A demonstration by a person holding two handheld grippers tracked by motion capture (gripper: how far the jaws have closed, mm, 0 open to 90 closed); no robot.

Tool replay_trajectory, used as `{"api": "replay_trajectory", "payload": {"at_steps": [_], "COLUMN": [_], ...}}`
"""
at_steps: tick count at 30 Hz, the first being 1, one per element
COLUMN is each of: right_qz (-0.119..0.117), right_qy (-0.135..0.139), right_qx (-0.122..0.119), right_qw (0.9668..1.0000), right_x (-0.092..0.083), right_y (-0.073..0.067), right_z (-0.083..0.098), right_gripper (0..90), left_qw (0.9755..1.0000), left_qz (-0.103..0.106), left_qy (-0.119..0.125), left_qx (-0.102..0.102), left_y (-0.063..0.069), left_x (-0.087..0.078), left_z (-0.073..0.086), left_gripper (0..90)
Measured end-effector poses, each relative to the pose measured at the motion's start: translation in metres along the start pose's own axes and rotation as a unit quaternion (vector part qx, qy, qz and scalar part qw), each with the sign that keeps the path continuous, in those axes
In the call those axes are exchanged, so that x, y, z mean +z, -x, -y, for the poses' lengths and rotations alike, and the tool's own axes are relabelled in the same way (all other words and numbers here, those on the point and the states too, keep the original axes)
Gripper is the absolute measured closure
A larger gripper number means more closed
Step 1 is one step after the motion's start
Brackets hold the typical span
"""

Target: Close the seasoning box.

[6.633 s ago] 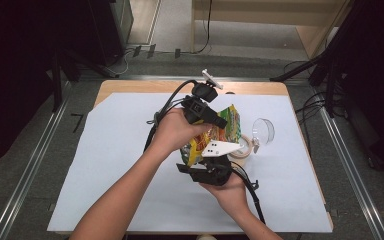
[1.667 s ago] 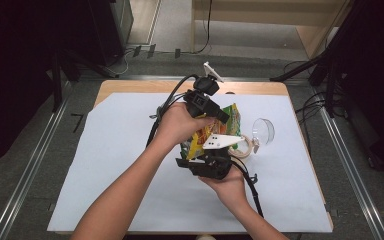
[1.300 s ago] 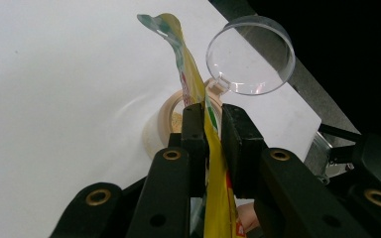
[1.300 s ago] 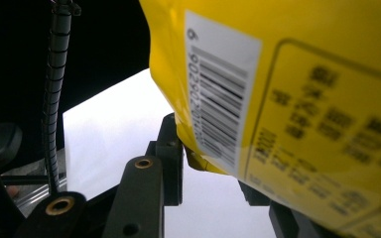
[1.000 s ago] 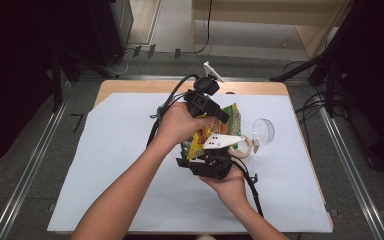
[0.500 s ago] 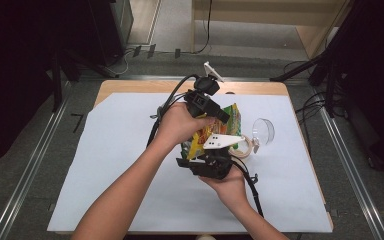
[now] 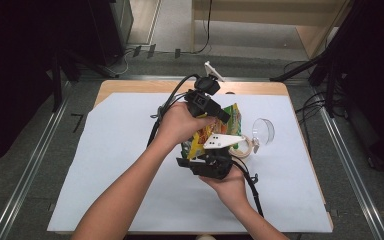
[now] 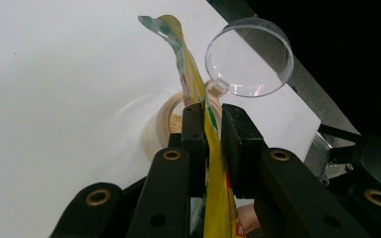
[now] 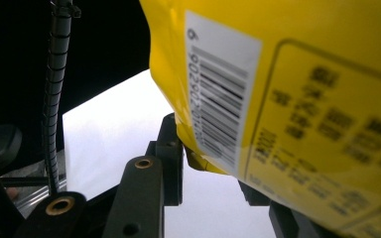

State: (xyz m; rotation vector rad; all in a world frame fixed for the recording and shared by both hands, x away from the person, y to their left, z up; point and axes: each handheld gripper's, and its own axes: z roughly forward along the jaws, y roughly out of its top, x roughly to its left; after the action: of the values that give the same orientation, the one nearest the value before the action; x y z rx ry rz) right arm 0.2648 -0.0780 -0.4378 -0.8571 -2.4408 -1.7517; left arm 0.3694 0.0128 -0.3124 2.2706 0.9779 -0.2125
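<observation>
A yellow snack bag (image 7: 232,119) hangs tilted above the table between both grippers. My left gripper (image 7: 224,116) is shut on the bag's upper edge (image 8: 213,148), its pads pinching the thin foil. My right gripper (image 7: 198,152) is shut on the bag's lower corner; in the right gripper view the barcode side of the bag (image 9: 297,109) hangs over its jaws (image 9: 208,163). Under the bag stands a small round beige container (image 8: 164,124) with grainy contents, its clear lid (image 8: 248,57) flipped open beside it.
A white sheet (image 7: 120,165) covers the wooden table (image 7: 130,86). The container (image 7: 247,146) and its clear lid (image 7: 263,131) sit right of the grippers. Black cables (image 7: 167,102) trail from the left gripper toward the far edge. Metal rails run along both sides of the table.
</observation>
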Motion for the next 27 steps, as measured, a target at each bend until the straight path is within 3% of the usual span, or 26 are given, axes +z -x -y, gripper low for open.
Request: {"api": "replay_trajectory", "payload": {"at_steps": [27], "right_qz": [0.000], "right_qy": [0.001], "right_qx": [0.002], "right_qw": [1.0000], "right_x": [-0.0004], "right_y": [-0.0001], "right_z": [0.0000], "right_gripper": [68.5], "left_qw": [1.0000], "left_qz": [0.003], "left_qy": [0.000], "left_qx": [-0.004], "left_y": [-0.0015], "left_x": [0.0011], "left_z": [-0.0007], "left_gripper": [81.2]}}
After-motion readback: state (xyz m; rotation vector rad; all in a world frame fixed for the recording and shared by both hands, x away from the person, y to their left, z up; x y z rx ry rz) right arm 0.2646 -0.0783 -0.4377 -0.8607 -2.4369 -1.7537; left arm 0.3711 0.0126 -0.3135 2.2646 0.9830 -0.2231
